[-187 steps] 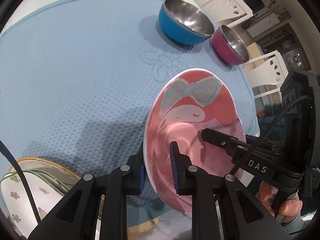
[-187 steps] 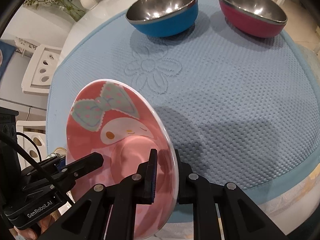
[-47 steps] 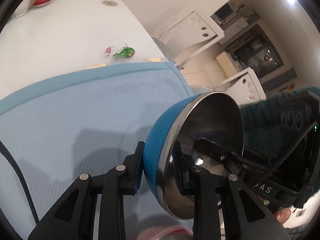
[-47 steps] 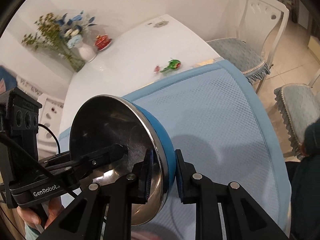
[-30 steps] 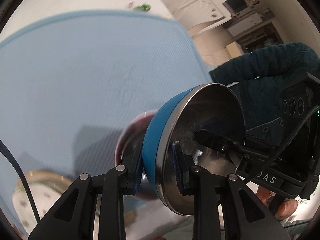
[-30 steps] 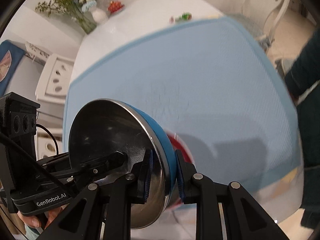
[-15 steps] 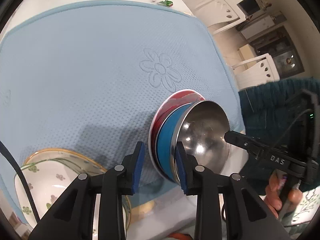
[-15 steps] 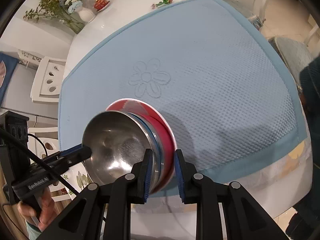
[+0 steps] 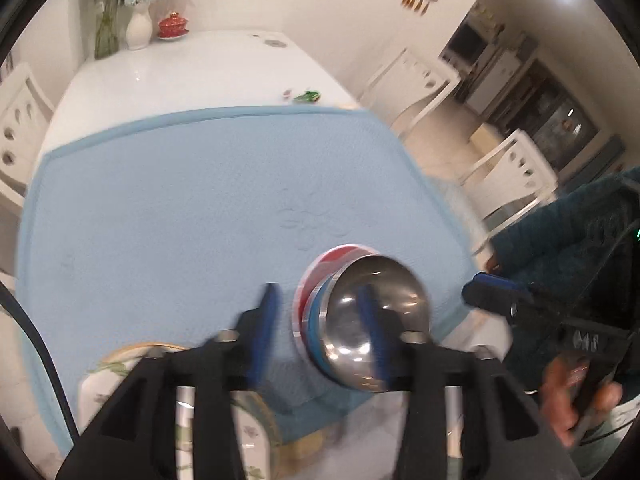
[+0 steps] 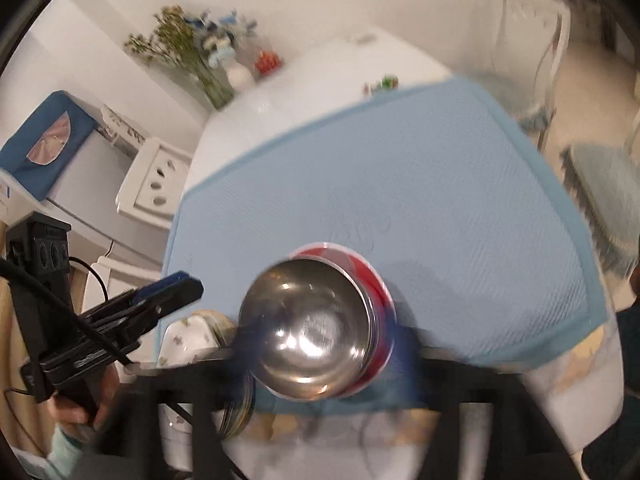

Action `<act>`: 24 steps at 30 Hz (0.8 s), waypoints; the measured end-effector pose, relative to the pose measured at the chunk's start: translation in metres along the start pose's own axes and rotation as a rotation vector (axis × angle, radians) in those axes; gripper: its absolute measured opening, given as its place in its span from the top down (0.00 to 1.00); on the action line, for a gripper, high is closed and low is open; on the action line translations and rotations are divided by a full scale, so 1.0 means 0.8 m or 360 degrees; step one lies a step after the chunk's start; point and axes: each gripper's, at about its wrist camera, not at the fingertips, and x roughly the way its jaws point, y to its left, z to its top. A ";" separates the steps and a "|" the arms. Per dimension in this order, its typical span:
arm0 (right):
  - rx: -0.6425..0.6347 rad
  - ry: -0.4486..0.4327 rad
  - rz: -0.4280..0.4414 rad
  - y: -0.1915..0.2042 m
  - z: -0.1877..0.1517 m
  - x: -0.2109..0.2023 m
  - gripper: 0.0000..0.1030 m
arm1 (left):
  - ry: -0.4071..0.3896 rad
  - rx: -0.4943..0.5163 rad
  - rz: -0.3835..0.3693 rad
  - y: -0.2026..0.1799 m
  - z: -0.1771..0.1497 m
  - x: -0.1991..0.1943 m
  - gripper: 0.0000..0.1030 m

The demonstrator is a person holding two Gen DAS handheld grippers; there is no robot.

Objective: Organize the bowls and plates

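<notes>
The blue steel bowl (image 9: 372, 320) sits nested in the red bowl (image 9: 340, 256) on the pink plate, at the near edge of the blue mat (image 9: 180, 200). The stack also shows in the right wrist view (image 10: 312, 328). My left gripper (image 9: 318, 328) is open, raised above and behind the stack, holding nothing. My right gripper (image 10: 320, 344) is open wide and blurred, its fingers standing on either side of the stack without touching it. Floral plates (image 9: 132, 392) are stacked to the left of the bowls, also in the right wrist view (image 10: 188, 336).
A white table (image 9: 180, 68) extends beyond the mat, with a vase of flowers (image 9: 138, 24), a red lidded dish (image 9: 173, 24) and a small green wrapper (image 9: 307, 96). White chairs (image 9: 416, 88) stand around the table.
Both grippers have let go of the blue bowl, opened and pulled back and up. The bowl stack stays on the mat.
</notes>
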 end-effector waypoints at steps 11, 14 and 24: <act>0.0276 0.0221 0.0119 -0.059 -0.022 0.089 0.08 | 0.0239 -0.0529 -0.0223 0.050 -0.036 0.105 0.32; 0.0311 0.0229 0.0132 -0.066 -0.022 0.102 0.11 | 0.0279 -0.0552 -0.0211 0.052 -0.041 0.122 0.44; 0.0553 0.0386 0.0237 -0.105 -0.037 0.148 0.43 | 0.0357 -0.0636 -0.0272 0.063 -0.055 0.144 0.45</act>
